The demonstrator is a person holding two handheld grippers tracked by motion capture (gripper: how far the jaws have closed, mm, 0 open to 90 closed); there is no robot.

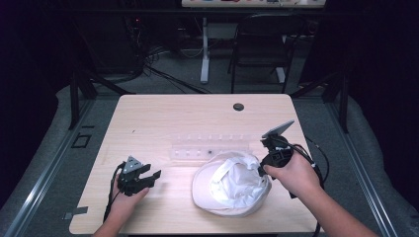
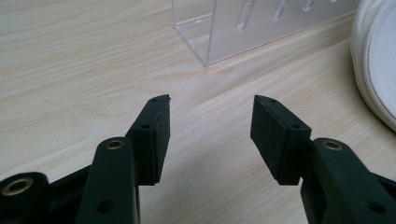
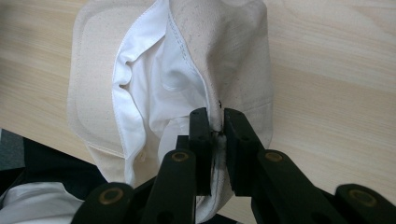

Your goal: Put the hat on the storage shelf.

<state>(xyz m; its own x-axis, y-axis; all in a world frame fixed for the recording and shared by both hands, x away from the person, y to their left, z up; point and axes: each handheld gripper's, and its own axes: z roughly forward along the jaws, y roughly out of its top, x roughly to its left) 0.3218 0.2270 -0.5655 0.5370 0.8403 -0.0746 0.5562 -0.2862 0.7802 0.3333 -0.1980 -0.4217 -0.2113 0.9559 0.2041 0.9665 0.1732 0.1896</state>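
Right gripper clamps the hat rim; left gripper waits open on the table.

High view: the white hat (image 1: 231, 183) lies opening-up near the front edge of the table (image 1: 163, 111), just in front of a clear plastic rack (image 1: 207, 147). The right gripper (image 1: 263, 170) meets its right rim; the left gripper (image 1: 157, 176) sits well apart to the left.
Left gripper view: jaws spread, nothing between; the hat lies ahead to the right.
Right gripper view: jaws closed on the rim fabric, so this hand is nearer.
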